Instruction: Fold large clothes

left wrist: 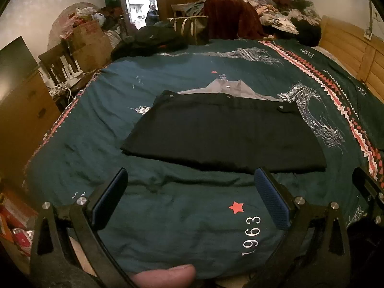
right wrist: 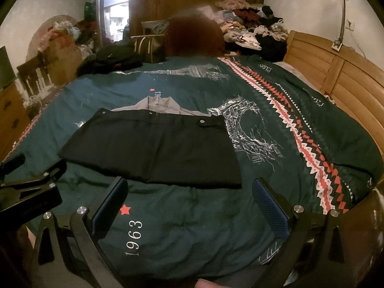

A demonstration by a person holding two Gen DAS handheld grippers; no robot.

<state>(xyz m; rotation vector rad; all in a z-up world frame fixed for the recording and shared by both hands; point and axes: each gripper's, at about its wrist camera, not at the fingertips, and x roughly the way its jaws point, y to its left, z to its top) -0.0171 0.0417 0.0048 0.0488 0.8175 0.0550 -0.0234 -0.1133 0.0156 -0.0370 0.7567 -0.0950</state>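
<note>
**Taking the near hem of the dark garment cleanly**

The large black fabric garment with metal snap buttons [left wrist: 223, 132] lies flat in the middle of the bed, on the dark teal printed bedspread [left wrist: 168, 216], already folded into a broad rectangle with its grey lining and collar [left wrist: 225, 87] showing at the far edge. Its near edge runs just beyond my fingertips in both views.

My left hand-held gripper [left wrist: 194, 196] has its jaws spread wide with nothing between them, hovering over bare bedspread just short of the hem. My right hand-held gripper [right wrist: 192, 204] is the same: wide apart, empty, with the garment's near right corner [right wrist: 236, 183] lying just ahead between its fingers.

I judge the next step to be another fold, near edge carried towards the collar. To do it well I should take the two near corners, one per side, and pinch the garment's layers only (the bedspread is soft and rucked here, and would easily come up with them). The left side needs to shift further out towards the near left corner [left wrist: 124, 147], since it now sits nearer the right corner. Lifting both corners together and level should keep the crease straight.
</note>
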